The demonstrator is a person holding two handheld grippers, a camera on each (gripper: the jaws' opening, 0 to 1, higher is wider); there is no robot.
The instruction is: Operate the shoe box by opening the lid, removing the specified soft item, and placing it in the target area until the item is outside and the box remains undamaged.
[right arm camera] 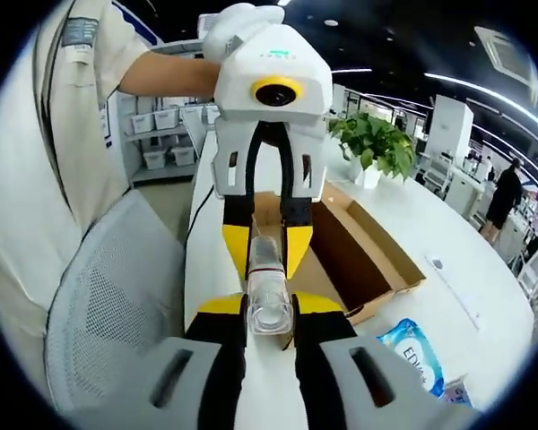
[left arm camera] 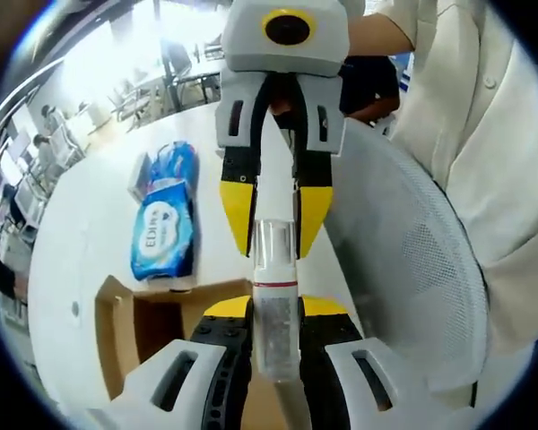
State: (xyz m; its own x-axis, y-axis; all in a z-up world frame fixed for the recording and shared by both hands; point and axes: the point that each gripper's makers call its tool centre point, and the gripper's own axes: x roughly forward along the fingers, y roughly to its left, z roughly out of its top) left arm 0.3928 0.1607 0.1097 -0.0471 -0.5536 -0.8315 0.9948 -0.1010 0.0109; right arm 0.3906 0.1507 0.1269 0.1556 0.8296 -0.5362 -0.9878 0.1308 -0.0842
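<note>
Below, in the left gripper view, the cardboard shoe box (left arm camera: 139,327) lies open at the lower left of the frame on the white table (left arm camera: 81,242); what can be seen of its inside is bare brown board, and the rest is hidden behind the claw. Above it, at centre left, a blue soft pack (left arm camera: 164,224) lies flat on the table, outside the box, with white lettering that seems to read "EDI"; the rest cannot be made out. The left claw (left arm camera: 275,336) rises from the bottom edge with its yellow-tipped jaws closed on a clear plastic bottle (left arm camera: 274,309) with a red band, which runs up the middle. The right claw (left arm camera: 273,228) comes down from the top of the frame and pinches the same bottle at its far end. A white mesh chair back (left arm camera: 412,269) fills the right side, with a person's pale shirt (left arm camera: 484,134) behind it.

In the right gripper view, the box (right arm camera: 368,251) sits open at centre right on the table (right arm camera: 466,269), its visible interior bare. The soft pack (right arm camera: 417,354) lies at the lower right beside the box, "EDI" readable on it. The right claw (right arm camera: 267,313) grips the clear bottle (right arm camera: 267,282) from the bottom; the left claw (right arm camera: 267,246), held by a gloved hand (right arm camera: 238,27) at the top, clamps its other end. A potted plant (right arm camera: 372,143) stands beyond the box at upper right.
</note>
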